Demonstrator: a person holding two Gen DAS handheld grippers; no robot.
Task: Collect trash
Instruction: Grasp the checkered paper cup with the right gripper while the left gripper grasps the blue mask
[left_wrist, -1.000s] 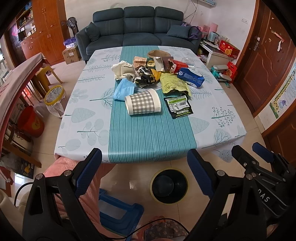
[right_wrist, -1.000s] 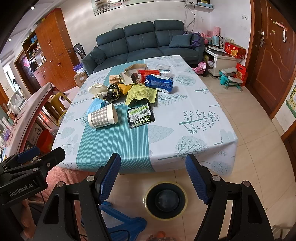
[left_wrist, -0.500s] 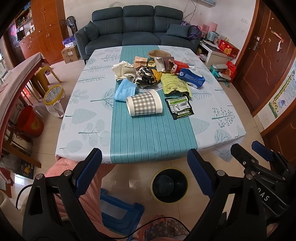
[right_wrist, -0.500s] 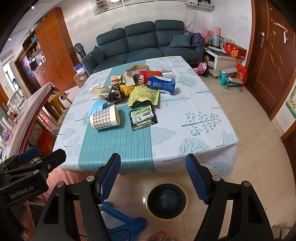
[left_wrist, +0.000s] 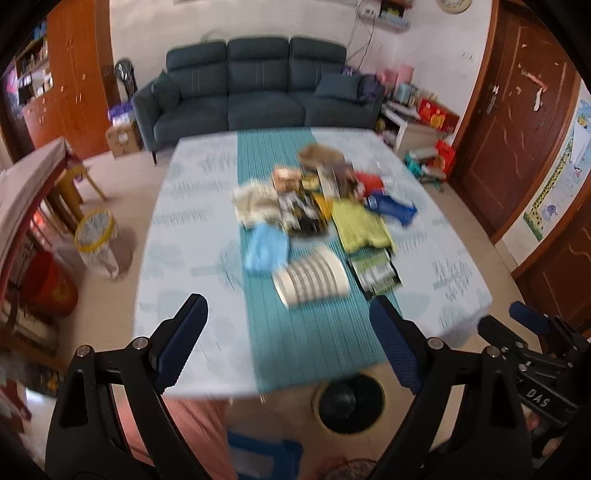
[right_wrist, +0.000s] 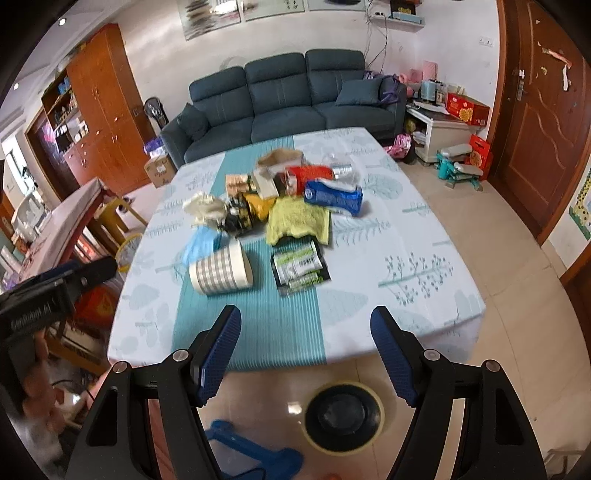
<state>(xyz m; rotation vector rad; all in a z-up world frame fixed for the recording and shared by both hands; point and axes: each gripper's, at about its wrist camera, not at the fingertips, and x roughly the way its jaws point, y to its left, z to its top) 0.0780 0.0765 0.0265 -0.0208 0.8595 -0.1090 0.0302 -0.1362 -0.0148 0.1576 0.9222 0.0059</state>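
Readable lettering is showing only on the two gripper bodies.

In the right wrist view, the left gripper (right_wrist: 74, 273) at the left edge is carrying white print reading roughly "GenRobot.AI", softened by blur. In the left wrist view, the right gripper (left_wrist: 532, 325) at the right edge is showing the white letters "DAS", partly cut off. Printing on the black-and-green packet (right_wrist: 300, 266) and the blue bag (right_wrist: 334, 196) is staying too blurred to read.
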